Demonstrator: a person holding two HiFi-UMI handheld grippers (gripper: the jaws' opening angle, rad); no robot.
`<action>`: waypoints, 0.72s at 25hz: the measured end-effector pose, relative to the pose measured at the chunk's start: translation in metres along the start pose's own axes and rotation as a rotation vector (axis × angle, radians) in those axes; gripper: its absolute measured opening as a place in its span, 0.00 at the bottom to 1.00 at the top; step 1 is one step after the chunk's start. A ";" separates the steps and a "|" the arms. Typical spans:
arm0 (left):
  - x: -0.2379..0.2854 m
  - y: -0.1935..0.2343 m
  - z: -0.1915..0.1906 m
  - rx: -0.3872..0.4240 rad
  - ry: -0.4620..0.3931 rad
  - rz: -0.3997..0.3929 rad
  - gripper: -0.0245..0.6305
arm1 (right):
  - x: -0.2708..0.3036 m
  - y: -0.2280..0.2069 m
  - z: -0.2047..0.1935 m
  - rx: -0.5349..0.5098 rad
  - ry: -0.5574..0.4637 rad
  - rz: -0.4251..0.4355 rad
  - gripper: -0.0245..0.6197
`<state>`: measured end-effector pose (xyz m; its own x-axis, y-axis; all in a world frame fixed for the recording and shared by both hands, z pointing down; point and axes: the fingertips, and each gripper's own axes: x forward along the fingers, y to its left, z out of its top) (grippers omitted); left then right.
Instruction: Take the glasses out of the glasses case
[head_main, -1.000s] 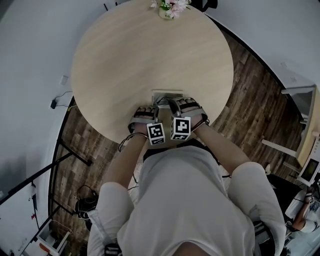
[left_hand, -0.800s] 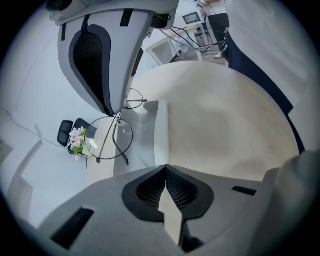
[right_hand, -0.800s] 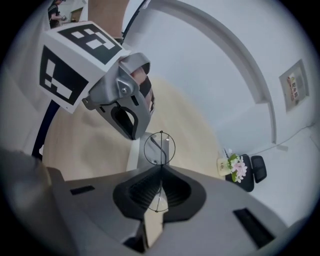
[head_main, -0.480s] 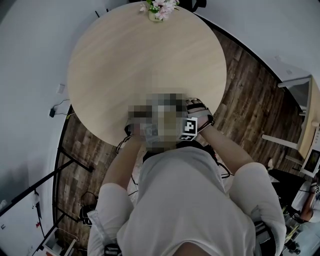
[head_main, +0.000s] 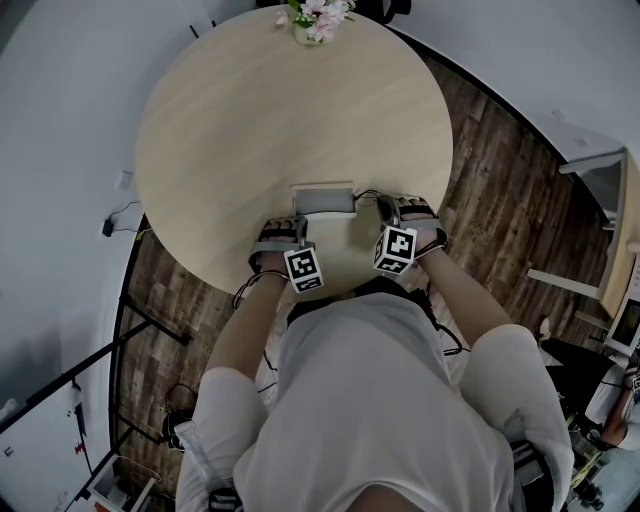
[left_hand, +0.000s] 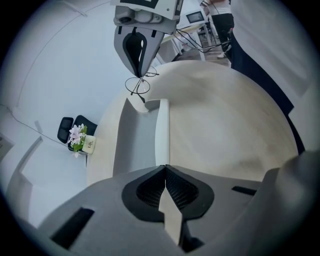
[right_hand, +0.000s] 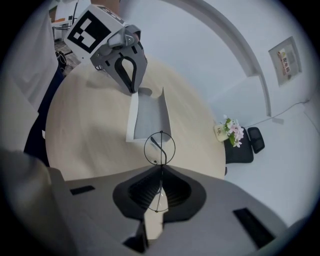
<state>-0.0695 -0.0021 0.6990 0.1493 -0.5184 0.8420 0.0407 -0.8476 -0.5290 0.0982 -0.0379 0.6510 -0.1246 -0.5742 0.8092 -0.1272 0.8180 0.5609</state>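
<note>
While L gripper pinches rim of grey rectangular case, R gripper clamped on thin round wire glasses.

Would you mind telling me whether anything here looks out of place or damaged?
Nothing stands out. The right claw pinches the glasses clear of the open glasses case, which the left claw grips; nothing looks bent or spilled.

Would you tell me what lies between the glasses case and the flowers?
Nothing: the head view shows only bare tabletop between the glasses case and the flowers.
</note>
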 end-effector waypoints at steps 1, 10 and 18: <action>0.000 0.000 0.000 -0.001 0.001 0.000 0.05 | 0.002 0.001 -0.005 -0.002 0.008 0.006 0.07; 0.001 0.002 0.000 -0.023 0.017 -0.008 0.05 | 0.021 0.011 -0.026 -0.019 0.026 0.055 0.07; 0.000 0.002 0.001 -0.029 0.039 -0.008 0.05 | 0.029 0.014 -0.025 -0.024 -0.003 0.081 0.07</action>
<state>-0.0688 -0.0040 0.6980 0.1102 -0.5147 0.8503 0.0127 -0.8547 -0.5190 0.1172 -0.0424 0.6863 -0.1368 -0.5058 0.8517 -0.0926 0.8626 0.4974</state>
